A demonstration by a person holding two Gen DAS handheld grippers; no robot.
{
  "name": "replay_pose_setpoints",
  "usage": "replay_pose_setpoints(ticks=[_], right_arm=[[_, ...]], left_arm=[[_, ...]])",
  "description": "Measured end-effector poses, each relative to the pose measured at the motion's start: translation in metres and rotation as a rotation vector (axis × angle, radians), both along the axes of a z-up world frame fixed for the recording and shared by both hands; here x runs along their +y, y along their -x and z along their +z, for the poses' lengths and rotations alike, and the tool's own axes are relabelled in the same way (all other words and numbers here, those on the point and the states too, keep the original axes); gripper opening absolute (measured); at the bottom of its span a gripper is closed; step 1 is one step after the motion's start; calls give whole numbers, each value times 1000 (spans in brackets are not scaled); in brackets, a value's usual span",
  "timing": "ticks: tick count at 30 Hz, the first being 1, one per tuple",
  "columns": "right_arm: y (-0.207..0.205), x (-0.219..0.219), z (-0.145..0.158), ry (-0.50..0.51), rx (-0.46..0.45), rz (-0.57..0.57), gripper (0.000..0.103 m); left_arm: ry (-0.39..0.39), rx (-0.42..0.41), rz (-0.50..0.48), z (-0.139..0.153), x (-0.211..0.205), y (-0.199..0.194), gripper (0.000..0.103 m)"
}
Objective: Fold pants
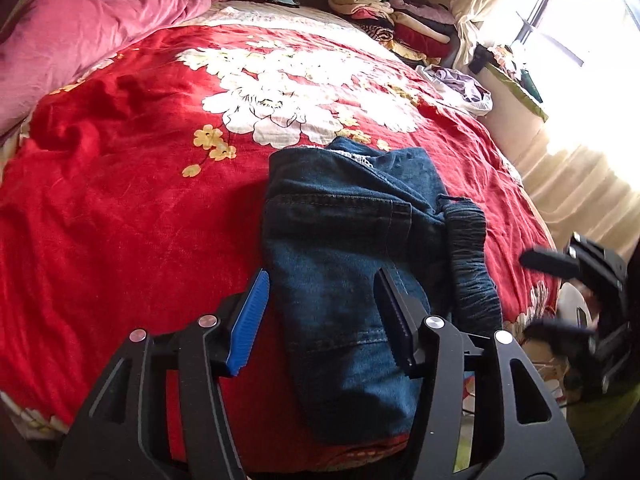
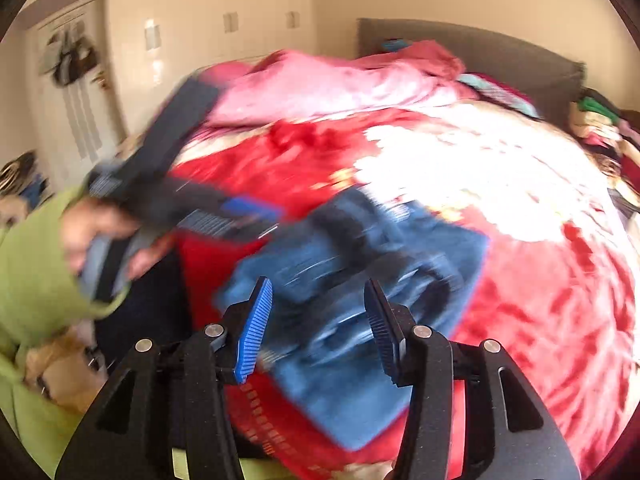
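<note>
Jaws of the left gripper [image 1: 322, 316] stand wide apart, holding nothing, with the blue pad [image 1: 250, 322] over bare red blanket and the dark pad above the denim. Between and just beyond them lies one pair of folded blue jeans [image 1: 344, 264], a compact bundle near the bed's near edge, its dark elastic waistband [image 1: 472, 264] bunched along the right side. The bundle's near end lies just short of the blanket's edge.

Jaws of the right gripper [image 2: 318, 328] are likewise spread and empty, hanging over the same jeans [image 2: 360, 300]; that view is heavily motion-blurred, so fine contact cannot be judged. From the left wrist camera the right gripper [image 1: 560, 296] shows at the far right, off the bed's right edge and apart from the jeans.

One red floral blanket [image 1: 120, 220] covers the bed, and wide open cloth stretches left of and beyond the jeans, rumpled at the left. At the far left a pink quilt [image 1: 80, 40] is heaped along the edge. One stack of folded clothes [image 1: 396, 20] sits at the far right corner by the headboard [image 2: 480, 52], and a pale crumpled garment [image 1: 460, 88] lies at the right edge near the curtained window [image 1: 572, 32]. A hand in a green sleeve [image 2: 36, 272] holds the left gripper [image 2: 248, 220] in the right wrist view.
</note>
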State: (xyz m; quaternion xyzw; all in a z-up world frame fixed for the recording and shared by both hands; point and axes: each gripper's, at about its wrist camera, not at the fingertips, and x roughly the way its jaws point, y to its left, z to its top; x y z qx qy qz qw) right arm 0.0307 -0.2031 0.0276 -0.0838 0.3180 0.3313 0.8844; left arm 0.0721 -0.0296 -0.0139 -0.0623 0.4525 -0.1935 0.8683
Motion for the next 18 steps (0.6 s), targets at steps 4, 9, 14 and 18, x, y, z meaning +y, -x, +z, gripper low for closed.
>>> replay_pose_setpoints(ticks=[4, 9, 14, 18], right_arm=[[-43, -9, 5, 25, 14, -69, 47], [-94, 4, -4, 65, 93, -48, 41], [-115, 41, -33, 215, 136, -6, 25], [-124, 50, -55, 356, 86, -76, 21]], left_arm=[[0, 12, -30, -6, -6, 12, 49], [-61, 22, -51, -20, -20, 20, 56], [-94, 14, -53, -25, -24, 23, 60], [-83, 27, -52, -28, -22, 23, 61]])
